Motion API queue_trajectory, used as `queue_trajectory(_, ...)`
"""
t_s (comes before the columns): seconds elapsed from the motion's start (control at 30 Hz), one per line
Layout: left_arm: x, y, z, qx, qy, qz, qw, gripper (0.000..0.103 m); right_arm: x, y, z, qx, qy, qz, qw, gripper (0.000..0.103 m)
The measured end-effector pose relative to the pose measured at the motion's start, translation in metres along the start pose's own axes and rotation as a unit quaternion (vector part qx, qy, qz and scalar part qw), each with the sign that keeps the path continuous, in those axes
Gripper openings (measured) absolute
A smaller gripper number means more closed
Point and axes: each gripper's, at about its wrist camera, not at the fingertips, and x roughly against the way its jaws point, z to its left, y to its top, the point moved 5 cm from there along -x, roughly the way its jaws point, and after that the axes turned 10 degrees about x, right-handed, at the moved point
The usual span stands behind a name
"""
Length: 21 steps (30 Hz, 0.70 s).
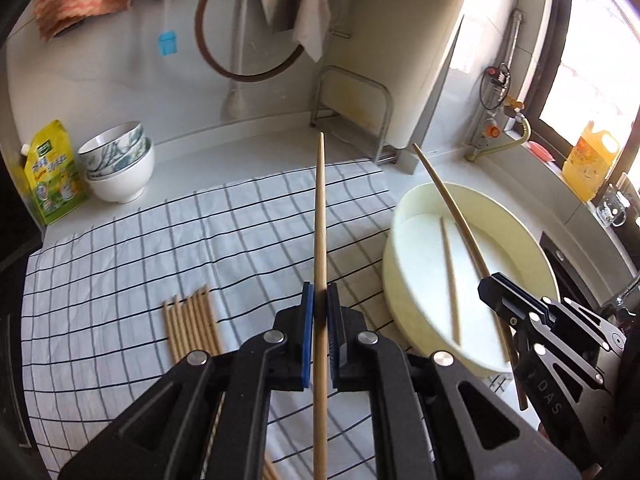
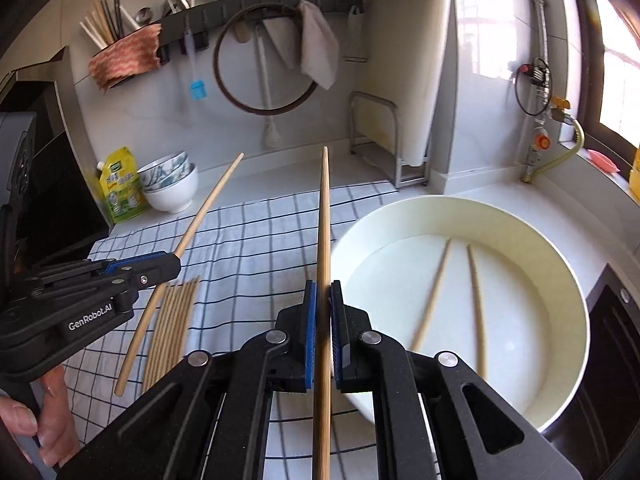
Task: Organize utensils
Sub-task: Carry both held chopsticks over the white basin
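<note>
My left gripper (image 1: 319, 300) is shut on a wooden chopstick (image 1: 320, 216) that points forward above the checked cloth (image 1: 160, 248). My right gripper (image 2: 323, 296) is shut on another chopstick (image 2: 325, 216), held over the cloth beside the white basin (image 2: 440, 208). The left gripper also shows in the right wrist view (image 2: 168, 265) with its chopstick (image 2: 208, 204). The right gripper shows in the left wrist view (image 1: 490, 286) with its chopstick (image 1: 444, 196) over the basin (image 1: 404, 208). Two chopsticks (image 2: 456, 292) lie in the basin. Several chopsticks (image 1: 192, 324) lie in a row on the cloth.
Two stacked bowls (image 1: 120, 164) and a yellow pouch (image 1: 52, 172) stand at the back left. A metal rack (image 1: 352, 112) with a white board stands at the back. A utensil holder (image 2: 120, 48) hangs on the wall. A yellow bottle (image 1: 588, 164) stands by the window.
</note>
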Motion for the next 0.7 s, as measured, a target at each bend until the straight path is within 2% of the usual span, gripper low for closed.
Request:
queue_trajectory(0.1,-0.01,0.008,-0.028,-0.007,-0.03,0.009,0.9995,0.007,0.001,-0.003,-0.031,-0.015,-0.025,0.003,1.0,0.007)
queue_trajectory(0.3,-0.036,0.016,-0.078,-0.032,-0.05,0.015,0.9981,0.007,-0.008,-0.013,-0.084,-0.048,-0.06,0.021,0.997,0.007)
queue_trajectory(0.7,-0.1,0.014,-0.136,-0.054,-0.058,0.063,0.9948,0.007,-0.049,-0.033,-0.129,-0.085,-0.062,0.064,0.992,0.007)
